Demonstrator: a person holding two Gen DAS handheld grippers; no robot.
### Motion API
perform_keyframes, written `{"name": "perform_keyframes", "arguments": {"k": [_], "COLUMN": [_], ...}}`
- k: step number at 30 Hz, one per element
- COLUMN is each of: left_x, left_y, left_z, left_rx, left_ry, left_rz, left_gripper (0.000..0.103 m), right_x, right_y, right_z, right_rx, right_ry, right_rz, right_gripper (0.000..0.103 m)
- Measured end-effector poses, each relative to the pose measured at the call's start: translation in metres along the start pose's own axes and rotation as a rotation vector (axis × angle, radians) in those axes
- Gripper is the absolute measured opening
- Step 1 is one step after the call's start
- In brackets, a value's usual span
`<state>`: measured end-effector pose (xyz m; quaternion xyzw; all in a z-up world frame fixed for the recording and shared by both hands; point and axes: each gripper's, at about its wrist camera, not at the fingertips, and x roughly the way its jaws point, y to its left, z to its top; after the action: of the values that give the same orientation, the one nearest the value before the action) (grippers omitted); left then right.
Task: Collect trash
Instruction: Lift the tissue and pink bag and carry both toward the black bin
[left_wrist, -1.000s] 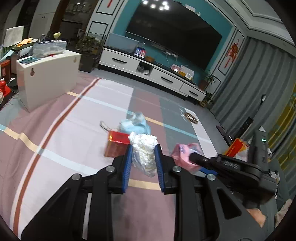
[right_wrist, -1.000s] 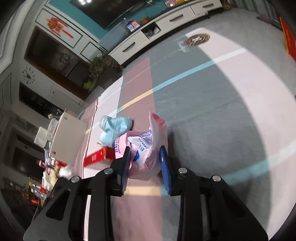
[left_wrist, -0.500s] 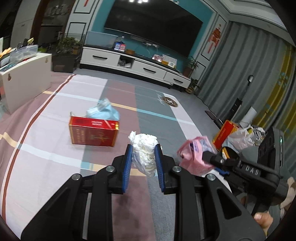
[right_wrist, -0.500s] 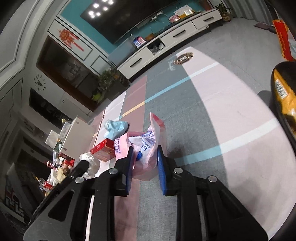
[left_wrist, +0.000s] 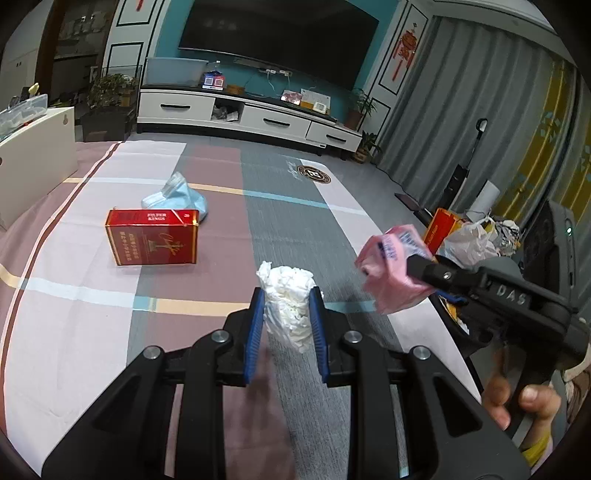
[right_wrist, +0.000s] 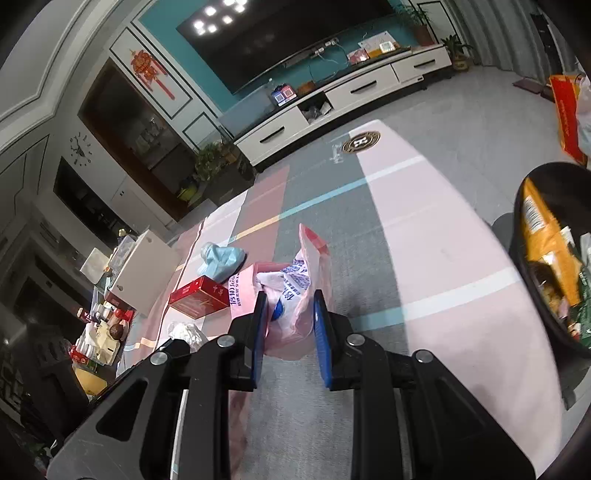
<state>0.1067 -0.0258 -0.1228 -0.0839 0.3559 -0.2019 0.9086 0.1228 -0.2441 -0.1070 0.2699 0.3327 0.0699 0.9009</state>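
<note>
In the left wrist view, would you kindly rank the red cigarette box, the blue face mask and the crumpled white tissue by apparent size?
1. red cigarette box
2. crumpled white tissue, though it sits nearest the camera, which inflates it
3. blue face mask, partly hidden behind the box

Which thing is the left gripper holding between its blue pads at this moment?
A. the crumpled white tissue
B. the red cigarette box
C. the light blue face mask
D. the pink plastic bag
A: the left gripper is closed on the crumpled white tissue; its blue pads press it from both sides.
</note>
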Motion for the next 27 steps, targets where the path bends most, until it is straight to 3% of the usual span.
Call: {"name": "perform_keyframes", "arguments": {"k": [14, 27], "left_x": [-0.005, 0.006], "left_y": [-0.038, -0.104], "left_z": [0.0, 0.004], "left_rx": [-0.002, 0.081], "left_ry": [-0.013, -0.001], "left_rz": [-0.11, -0.162], "left_gripper": [0.025, 0.025], "right_x": [-0.06, -0.102], "right_y": [-0.047, -0.095], "right_z": [0.01, 0.02], "right_rx": [0.071, 0.163], "right_ry": [-0.1, -0.188], "right_rz": [-0.024, -0.042], "right_gripper": [0.025, 0.025]}}
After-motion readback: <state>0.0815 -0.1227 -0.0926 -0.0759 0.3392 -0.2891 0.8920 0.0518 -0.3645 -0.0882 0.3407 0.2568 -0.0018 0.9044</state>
